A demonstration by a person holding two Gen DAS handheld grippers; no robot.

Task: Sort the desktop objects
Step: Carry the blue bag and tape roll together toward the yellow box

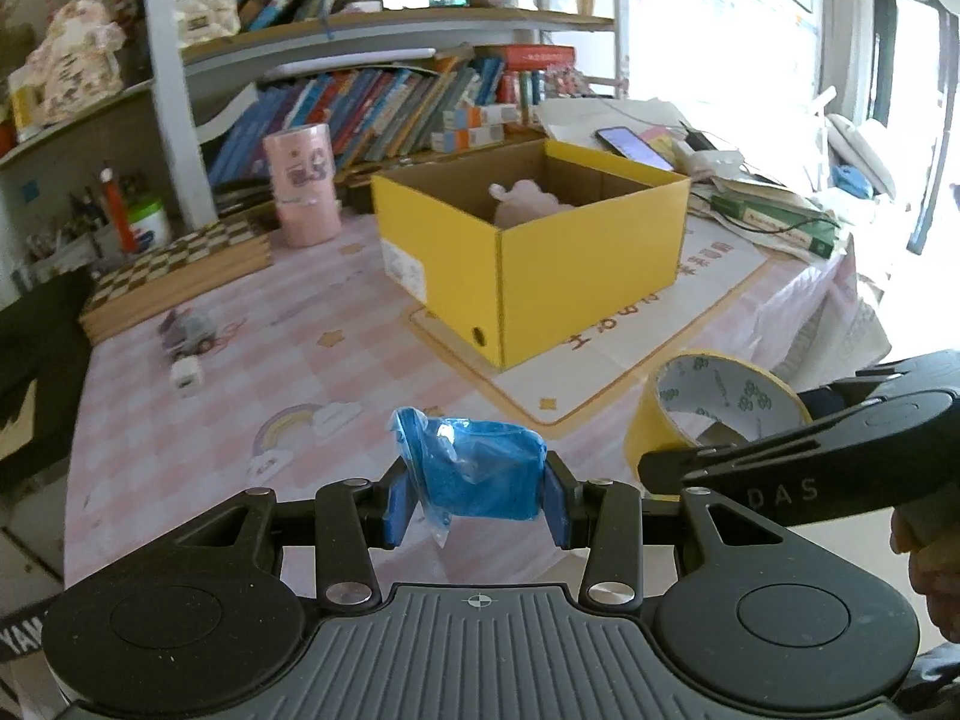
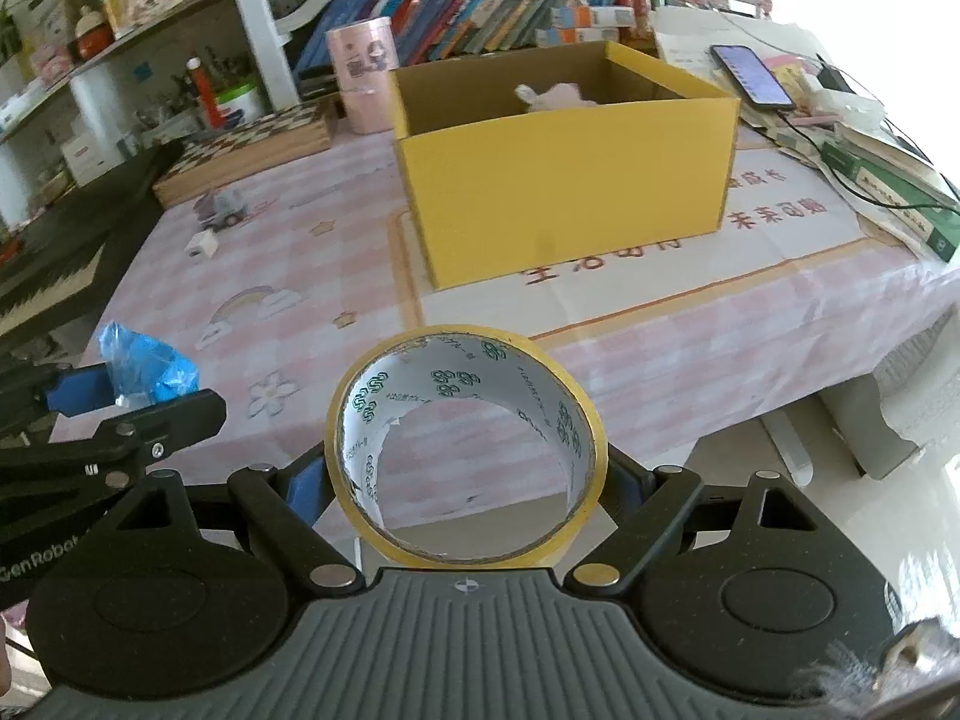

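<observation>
My left gripper [image 1: 477,501] is shut on a blue plastic-wrapped packet [image 1: 480,471], held above the pink tablecloth near the front edge. My right gripper [image 2: 465,480] is shut on a yellow tape roll [image 2: 465,444], also held up at the table's front edge; the roll shows to the right in the left wrist view [image 1: 708,414]. The open yellow cardboard box [image 1: 588,264] stands ahead on a paper mat, with a pale pink soft thing [image 1: 525,198] inside. The box also shows in the right wrist view [image 2: 570,192]. The blue packet appears at the left there [image 2: 144,369].
A small white cube [image 1: 186,375] and a grey toy [image 1: 189,330] lie at the left on the table. A chessboard box [image 1: 180,276], a pink cylinder [image 1: 303,186], books, a phone [image 1: 633,147] and a green book [image 1: 780,219] ring the back and right.
</observation>
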